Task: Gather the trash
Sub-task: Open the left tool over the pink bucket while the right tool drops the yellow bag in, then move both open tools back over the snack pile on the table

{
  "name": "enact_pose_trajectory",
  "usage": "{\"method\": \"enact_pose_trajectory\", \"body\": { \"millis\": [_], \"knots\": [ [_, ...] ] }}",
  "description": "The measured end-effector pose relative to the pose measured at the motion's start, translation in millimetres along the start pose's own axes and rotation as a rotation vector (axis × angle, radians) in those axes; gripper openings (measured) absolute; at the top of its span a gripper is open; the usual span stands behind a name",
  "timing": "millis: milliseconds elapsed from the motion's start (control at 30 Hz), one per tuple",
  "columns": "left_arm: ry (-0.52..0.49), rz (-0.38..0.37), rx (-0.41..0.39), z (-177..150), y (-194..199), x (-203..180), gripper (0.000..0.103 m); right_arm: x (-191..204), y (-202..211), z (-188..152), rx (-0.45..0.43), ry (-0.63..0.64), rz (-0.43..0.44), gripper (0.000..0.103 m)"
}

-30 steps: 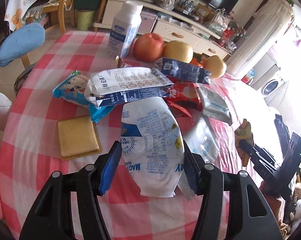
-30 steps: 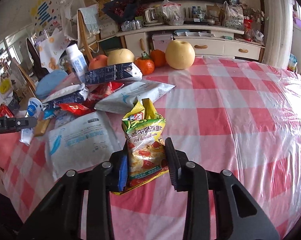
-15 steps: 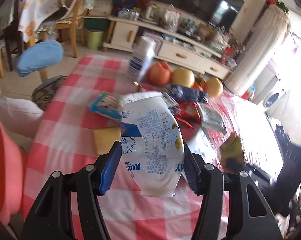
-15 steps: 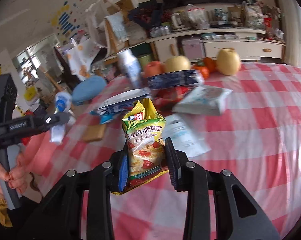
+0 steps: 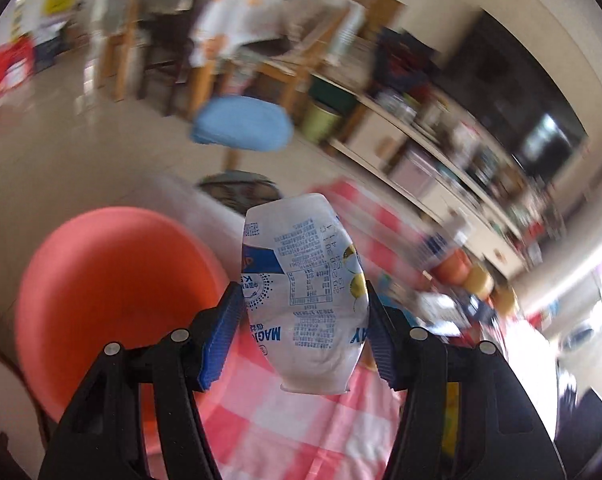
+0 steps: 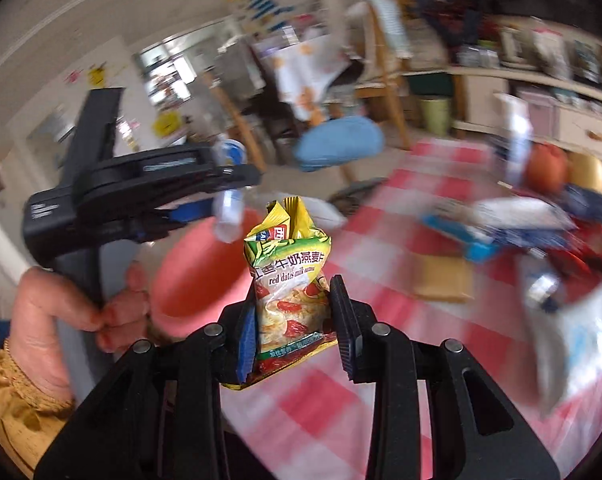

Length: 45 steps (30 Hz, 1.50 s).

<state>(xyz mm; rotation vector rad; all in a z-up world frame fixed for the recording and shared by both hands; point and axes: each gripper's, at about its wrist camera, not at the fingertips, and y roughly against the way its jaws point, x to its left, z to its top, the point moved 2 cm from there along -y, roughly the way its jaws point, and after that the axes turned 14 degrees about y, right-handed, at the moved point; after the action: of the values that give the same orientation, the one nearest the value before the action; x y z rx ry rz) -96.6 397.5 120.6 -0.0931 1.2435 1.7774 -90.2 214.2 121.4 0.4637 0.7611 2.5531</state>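
the left gripper (image 5: 301, 336) held a white pouch (image 5: 305, 300) tight between its 2 blue pads, just right of a pink basin (image 5: 101, 280) beside the checked table (image 5: 285, 420). the right gripper (image 6: 295, 328) pinched a yellow snack bag (image 6: 289, 288) near the basin, and other wrappers (image 6: 501, 220) lay far right on the table.
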Motion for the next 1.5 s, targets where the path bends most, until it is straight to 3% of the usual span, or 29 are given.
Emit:
{"method": "enact_pose_trajectory", "body": {
  "millis": [300, 333, 433, 533, 600, 767, 933, 1267, 1500],
  "knots": [
    [0.199, 0.152, -0.065, 44, 3, 89, 0.06, 65, -79, 47, 0.045, 0.08, 0.106, 0.037],
    [0.21, 0.162, -0.064, 46, 1, 94, 0.06, 67, -89, 50, 0.051, 0.083, 0.112, 0.04],
    [0.248, 0.235, -0.064, 51, -3, 109, 0.071, 67, -102, 48, 0.062, 0.077, 0.08, 0.071],
    [0.244, 0.256, -0.088, 54, -3, 112, 0.076, 60, -95, 40, 0.036, 0.033, 0.072, 0.075],
    [0.22, 0.257, -0.104, 53, -3, 105, 0.083, 54, -82, 34, 0.016, 0.048, 0.012, 0.081],
    [0.1, 0.185, -0.203, 46, 8, 75, 0.09, 41, -44, 14, -0.023, 0.097, -0.139, 0.089],
    [-0.037, 0.081, -0.253, 33, 15, 31, 0.091, 20, -22, -9, -0.029, 0.099, -0.217, 0.092],
    [-0.18, -0.039, -0.282, 6, 19, -34, 0.091, -6, 18, -54, -0.017, 0.071, -0.289, 0.093],
    [-0.238, -0.085, -0.225, -12, 10, -60, 0.091, -7, 40, -71, -0.024, 0.088, -0.325, 0.093]
  ]
}}
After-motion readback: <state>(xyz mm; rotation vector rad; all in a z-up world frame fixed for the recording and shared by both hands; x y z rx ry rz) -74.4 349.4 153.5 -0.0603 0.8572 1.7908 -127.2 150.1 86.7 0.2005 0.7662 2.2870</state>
